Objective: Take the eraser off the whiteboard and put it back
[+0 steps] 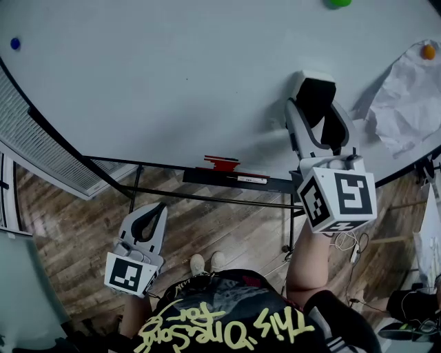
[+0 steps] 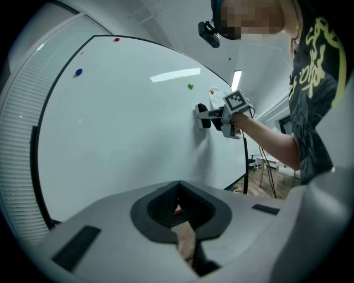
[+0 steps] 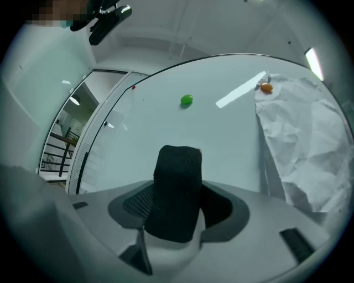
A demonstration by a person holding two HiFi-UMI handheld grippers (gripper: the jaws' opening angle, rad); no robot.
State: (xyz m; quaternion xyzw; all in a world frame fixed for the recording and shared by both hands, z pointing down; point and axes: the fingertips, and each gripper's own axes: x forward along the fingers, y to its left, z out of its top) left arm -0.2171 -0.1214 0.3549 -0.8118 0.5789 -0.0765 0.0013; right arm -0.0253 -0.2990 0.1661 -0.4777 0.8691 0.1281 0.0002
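Head view: the eraser (image 1: 318, 103) is a black felt block with a pale back; it sits pinched between the jaws of the right gripper (image 1: 315, 86), held up at the whiteboard (image 1: 172, 76) right of its middle; whether the felt touches the board cannot be told from here. The left gripper (image 1: 161, 208) hangs low at the left over the wooden floor (image 1: 227, 227), its jaws pressed together with nothing between them. Under the board's lower edge runs a dark tray (image 1: 207, 177) with a red object (image 1: 222, 163) and a marker (image 1: 251, 180) lying on it; right of the eraser a crumpled paper (image 1: 406, 103) is pinned to the board by an orange magnet (image 1: 428, 51); a green magnet (image 1: 337, 3) shows at the top edge and a blue magnet (image 1: 15, 43) at the far left; the board between these is bare.

Left gripper view: the left gripper's jaw tips meet, and only floor and a sliver of red show through the hollow behind them; across the board the right gripper (image 2: 203, 117) holds the eraser (image 2: 202, 122) hard up against the surface, the person's forearm reaching in from the right; a red magnet (image 2: 116, 39) sits near the board's top corner.

Right gripper view: the eraser (image 3: 177, 190) stands upright between the widely spread jaws, its dark woven felt filling the gap and clamped on both sides; the green magnet (image 3: 187, 100) lies beyond it on the board, well apart, and the crumpled paper (image 3: 304, 143) hangs just to the right under the orange magnet (image 3: 266, 87).
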